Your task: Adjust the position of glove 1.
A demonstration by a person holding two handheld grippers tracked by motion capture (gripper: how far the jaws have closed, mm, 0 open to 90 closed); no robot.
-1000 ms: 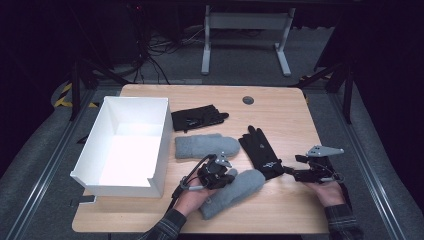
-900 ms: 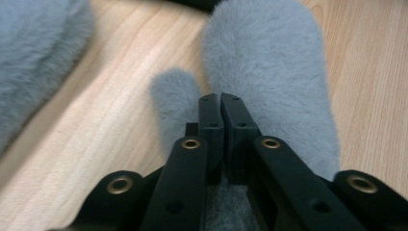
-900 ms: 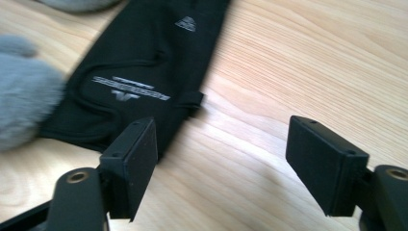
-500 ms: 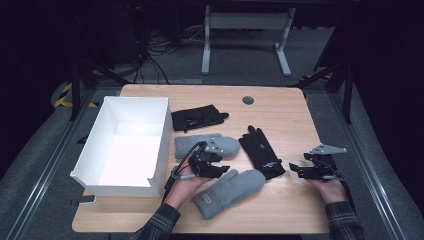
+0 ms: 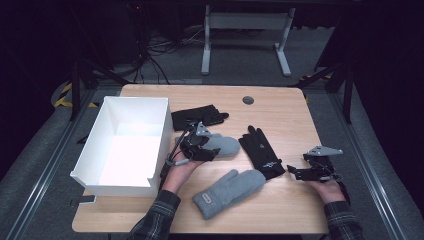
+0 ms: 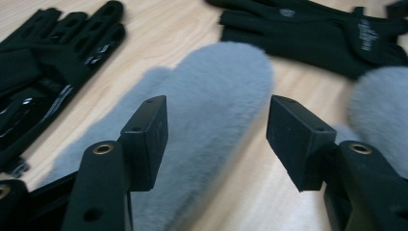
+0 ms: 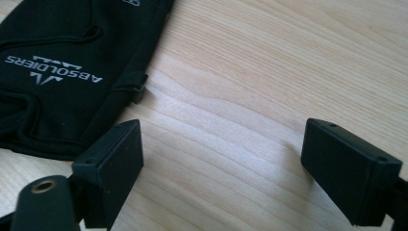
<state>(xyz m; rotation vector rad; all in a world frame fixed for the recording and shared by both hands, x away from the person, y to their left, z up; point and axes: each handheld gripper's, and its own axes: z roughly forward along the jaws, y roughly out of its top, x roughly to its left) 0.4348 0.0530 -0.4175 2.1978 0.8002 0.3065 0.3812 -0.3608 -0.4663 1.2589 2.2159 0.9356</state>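
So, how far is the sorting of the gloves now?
Nothing looks finished: the white box holds no glove. In hand: the left tongs, open, hover over the far grey mitten, holding nothing. The right tongs are open above bare wood beside a black glove. The near grey mitten and the second black glove wait.

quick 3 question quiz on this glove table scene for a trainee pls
1. How many gloves and mittens lie on the table in the high view?
2. True or false: the left gripper is clamped on the far grey mitten.
3. Which thing lies nearest the right gripper? A) white box B) black glove with white print C) near grey mitten

Key
1. Four: two black gloves, two grey mittens.
2. False: its jaws have just been opening and stand apart over the mitten, pads clear of it.
3. B.
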